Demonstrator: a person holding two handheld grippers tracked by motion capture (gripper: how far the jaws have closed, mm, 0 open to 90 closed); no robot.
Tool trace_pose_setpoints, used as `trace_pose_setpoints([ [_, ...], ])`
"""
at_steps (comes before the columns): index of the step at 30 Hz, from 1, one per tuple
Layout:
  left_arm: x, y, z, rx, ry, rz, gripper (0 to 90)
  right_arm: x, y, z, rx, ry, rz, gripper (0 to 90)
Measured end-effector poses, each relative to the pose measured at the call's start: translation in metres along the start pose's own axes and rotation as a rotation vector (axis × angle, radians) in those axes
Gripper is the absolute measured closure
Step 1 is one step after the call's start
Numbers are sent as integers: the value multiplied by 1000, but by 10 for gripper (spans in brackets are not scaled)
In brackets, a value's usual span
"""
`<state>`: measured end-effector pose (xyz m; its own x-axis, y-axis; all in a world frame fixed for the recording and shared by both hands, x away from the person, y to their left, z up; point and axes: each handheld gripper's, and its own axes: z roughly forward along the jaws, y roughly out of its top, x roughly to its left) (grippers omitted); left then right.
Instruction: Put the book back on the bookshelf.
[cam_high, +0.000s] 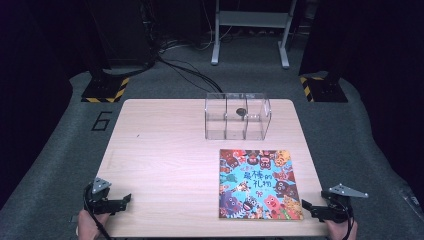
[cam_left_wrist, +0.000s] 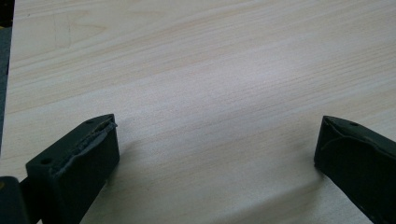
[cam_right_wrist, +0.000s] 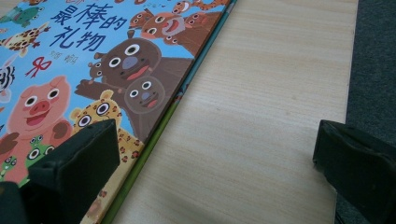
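With both sets of fingers spread and empty, I'd slide my right gripper low along the table to catch the picture book by its near right edge, left gripper ready to steady it

Multicoloured cartoon-animal book (blue ground), pale wood table.

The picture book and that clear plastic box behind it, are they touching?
Apart. The high view shows a strip of bare table between the picture book's far edge and the clear plastic box's front wall.
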<state>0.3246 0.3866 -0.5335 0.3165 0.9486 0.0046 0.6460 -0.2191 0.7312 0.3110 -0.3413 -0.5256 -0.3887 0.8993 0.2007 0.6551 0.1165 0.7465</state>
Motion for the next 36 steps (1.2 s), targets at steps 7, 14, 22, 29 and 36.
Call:
trace_pose_setpoints([
  [7, 0, 1, 0, 16, -4, -1, 0, 4, 1, 0, 8, -23, 21, 0],
  [14, -1, 1, 1, -1, 3, -6, 0, 12, 10, 4, 42, -1, -11, 2],
  [22, -1, 1, 1, 0, 6, -5, 0, 22, 29, 17, 63, 33, -45, 150],
  [29, -1, 1, 1, 0, 5, -5, 0, 25, 38, 31, 98, 60, -45, 284],
  [36, -1, 1, 1, 0, 5, -6, 0, 30, 41, 38, 131, 67, -37, 432],
])
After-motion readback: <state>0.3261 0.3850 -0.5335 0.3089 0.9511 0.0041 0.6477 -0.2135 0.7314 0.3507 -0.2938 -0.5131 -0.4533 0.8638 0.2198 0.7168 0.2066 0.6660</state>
